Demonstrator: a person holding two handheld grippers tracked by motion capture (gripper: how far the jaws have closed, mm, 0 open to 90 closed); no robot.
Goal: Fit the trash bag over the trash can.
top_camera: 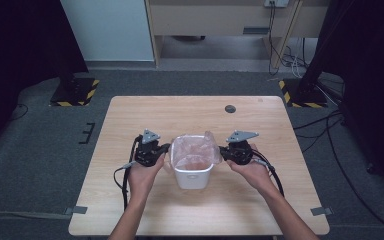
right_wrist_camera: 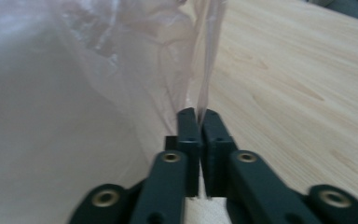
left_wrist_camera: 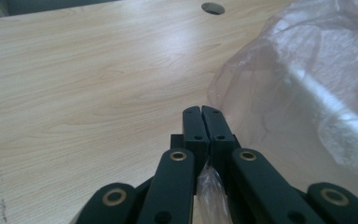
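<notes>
— Where's our plastic bag [top_camera: 196,151]?
— In the white bin [top_camera: 194,176], mid-table [top_camera: 130,115].
— And our tools?
— The left tool [top_camera: 166,148] and right tool [top_camera: 223,150] each pinch its edge, either side.

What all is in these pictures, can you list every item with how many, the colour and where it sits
bin: one, white, near middle of the table, between the two tongs
plastic bag: one, clear with a pinkish tint, lining the bin, its edges pulled out on both sides
table: one, light wood, centre of the high view
table hole: one, dark round, far side of the table
stand bases: two, black with yellow stripes, on the floor beyond the table's far corners
left tongs: one, black, left of the bin, shut on bag film
right tongs: one, black, right of the bin, shut on bag film
hands: two, holding the tongs
</notes>
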